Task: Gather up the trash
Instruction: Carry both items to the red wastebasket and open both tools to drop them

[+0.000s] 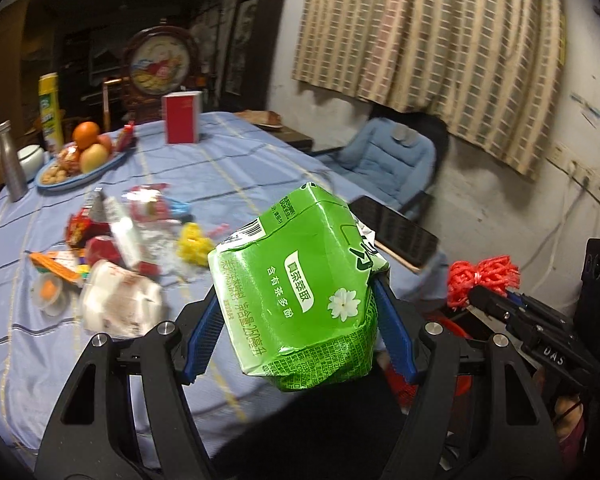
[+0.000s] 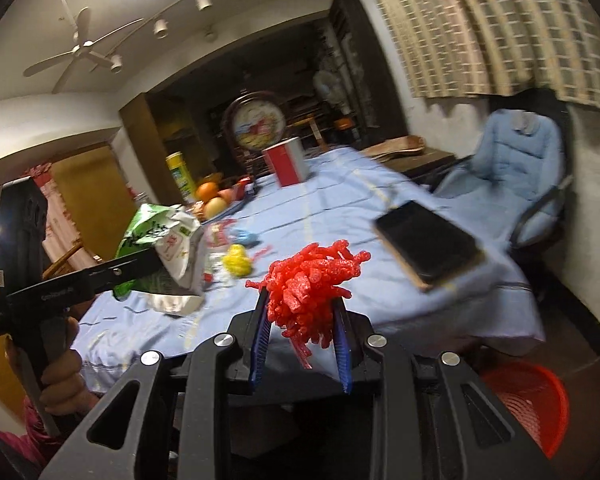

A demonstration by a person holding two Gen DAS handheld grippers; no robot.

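Glossy green carton [image 1: 300, 284] — red foam netting [image 2: 312, 280]

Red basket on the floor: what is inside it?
Unclear. In the right wrist view, the red basket shows only its ribbed inner wall; the right gripper, shut on red foam netting, covers the rest.

Crushed green carton [image 1: 300, 280], red foam netting [image 2: 312, 288], both aloft.

carton [image 1: 304, 280] between left gripper [image 1: 300, 320] pads, above table [image 1: 228, 160] edge | netting [image 2: 312, 284] in right gripper [image 2: 302, 344], right of carton | litter [image 1: 116, 248] on table left | basket [image 2: 528, 404] below, right | chair [image 1: 384, 160] behind table
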